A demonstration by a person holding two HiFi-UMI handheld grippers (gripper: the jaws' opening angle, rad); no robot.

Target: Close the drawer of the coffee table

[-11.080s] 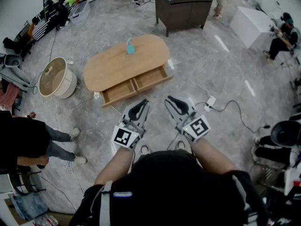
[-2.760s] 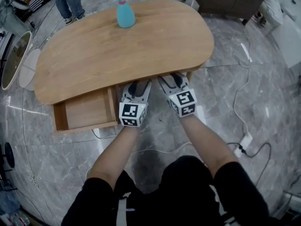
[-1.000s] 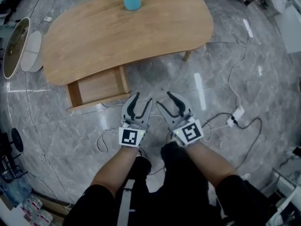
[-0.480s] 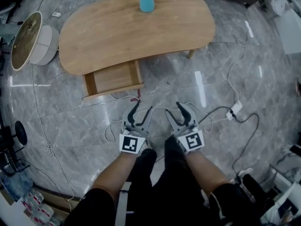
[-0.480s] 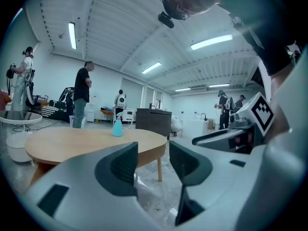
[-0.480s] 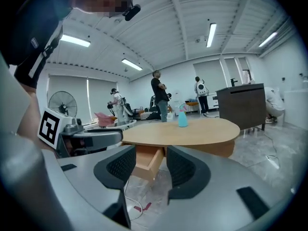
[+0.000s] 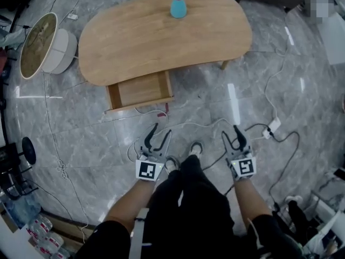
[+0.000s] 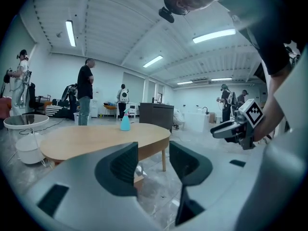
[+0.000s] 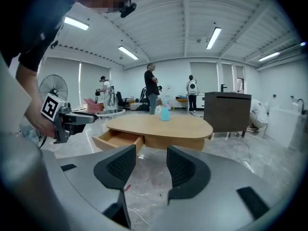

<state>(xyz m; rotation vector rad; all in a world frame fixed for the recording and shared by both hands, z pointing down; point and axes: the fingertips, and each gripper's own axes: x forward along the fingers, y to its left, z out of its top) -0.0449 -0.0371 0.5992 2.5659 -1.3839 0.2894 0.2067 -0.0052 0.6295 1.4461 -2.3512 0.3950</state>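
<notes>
1 coffee table (image 7: 140,42), 1 open drawer (image 7: 143,89), 1 spray btl (image 7: 178,5), 2 tongs (image 7: 161,129) (image 7: 232,132), prob. 1 pwr strip (image 7: 274,125).

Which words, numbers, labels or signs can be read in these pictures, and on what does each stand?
No readable words or numbers anywhere.
Cubes on the left gripper and right gripper: black-and-white square markers, patterns only, no letters.
Blue spray bottle: any label is too small to read.
</notes>
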